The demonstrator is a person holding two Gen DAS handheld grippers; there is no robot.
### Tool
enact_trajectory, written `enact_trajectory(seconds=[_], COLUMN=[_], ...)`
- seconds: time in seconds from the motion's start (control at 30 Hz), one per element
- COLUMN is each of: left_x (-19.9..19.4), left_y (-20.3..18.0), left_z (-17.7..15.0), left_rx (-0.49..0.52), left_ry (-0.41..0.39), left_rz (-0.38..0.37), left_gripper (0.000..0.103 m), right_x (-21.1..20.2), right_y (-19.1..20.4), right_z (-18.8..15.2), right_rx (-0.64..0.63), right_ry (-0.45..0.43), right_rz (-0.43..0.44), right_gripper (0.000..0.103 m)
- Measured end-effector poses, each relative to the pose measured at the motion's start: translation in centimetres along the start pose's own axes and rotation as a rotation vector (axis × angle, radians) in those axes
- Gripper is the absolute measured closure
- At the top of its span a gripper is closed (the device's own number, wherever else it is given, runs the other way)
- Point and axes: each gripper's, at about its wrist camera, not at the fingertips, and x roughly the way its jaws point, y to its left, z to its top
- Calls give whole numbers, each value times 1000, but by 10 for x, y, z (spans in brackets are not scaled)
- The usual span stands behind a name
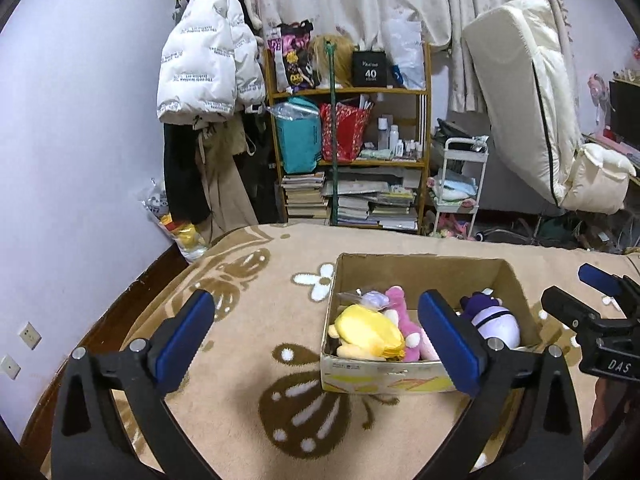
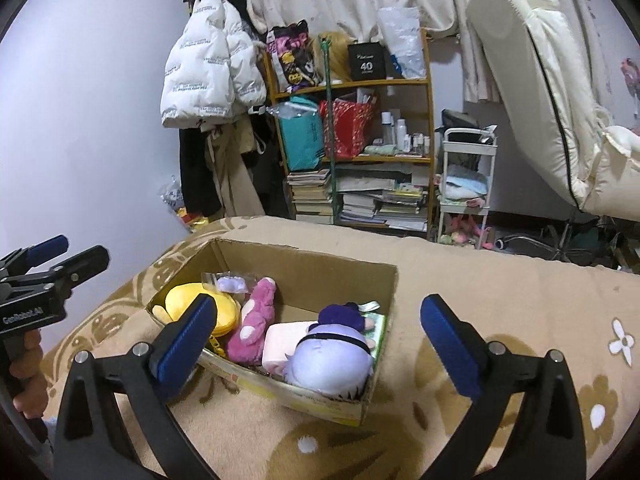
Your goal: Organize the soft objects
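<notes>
Both the left gripper (image 1: 316, 340) and right gripper (image 2: 318, 340) hang spread wide, holding nothing. Ahead of them, an open brown cardboard box (image 2: 308, 258) on the beige patterned blanket (image 1: 248, 320) holds a yellow plush (image 1: 370, 334), pink plush (image 2: 256, 320) and purple-haired plush doll (image 2: 334, 356).

Left gripper (image 1: 320, 334) fingers spread wide, nothing between them; blue pads face inward. Cardboard box (image 1: 420, 266) sits open on a tan blanket (image 1: 248, 312) with brown butterfly and white flower motifs. Inside the box: yellow plush (image 1: 370, 336) at the left, pink plush (image 1: 404, 320) just beside it and touching, purple-and-white plush (image 1: 498, 320) at the right, small clear bag (image 1: 370, 300) behind the yellow one. Right gripper (image 1: 588, 292) enters at the right edge, beside the box; its opening cannot be judged. Background: wooden bookshelf (image 1: 426, 92), white puffer jacket (image 1: 204, 52) hanging to its left.
</notes>
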Motion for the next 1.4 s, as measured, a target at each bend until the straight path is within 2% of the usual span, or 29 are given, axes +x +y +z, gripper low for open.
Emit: enact_trajectory(seconds=[0.5, 0.7, 0.83, 0.97, 1.03, 1.4], left_x=[-60, -68, -74, -78, -77, -70], left_y=[12, 11, 9, 12, 14, 8], left_z=[-13, -25, -30, -34, -35, -41], left_rx=[12, 37, 43, 7, -6, 45], left_ry=[-57, -39, -52, -79, -76, -69], left_rz=[23, 19, 29, 64, 56, 47], left_gripper=[1, 1, 1, 1, 1, 1], right_x=[-63, -84, -90, -90, -90, -81], right_y=[-1, 6, 5, -1, -3, -4], right_z=[4, -4, -11, -18, -19, -25], right_rx=[34, 26, 32, 53, 65, 79], right_ry=[-100, -122, -116, -121, -131, -110], right_rz=[-23, -41, -50, -57, -53, -64], right_gripper=[0, 0, 0, 0, 0, 0])
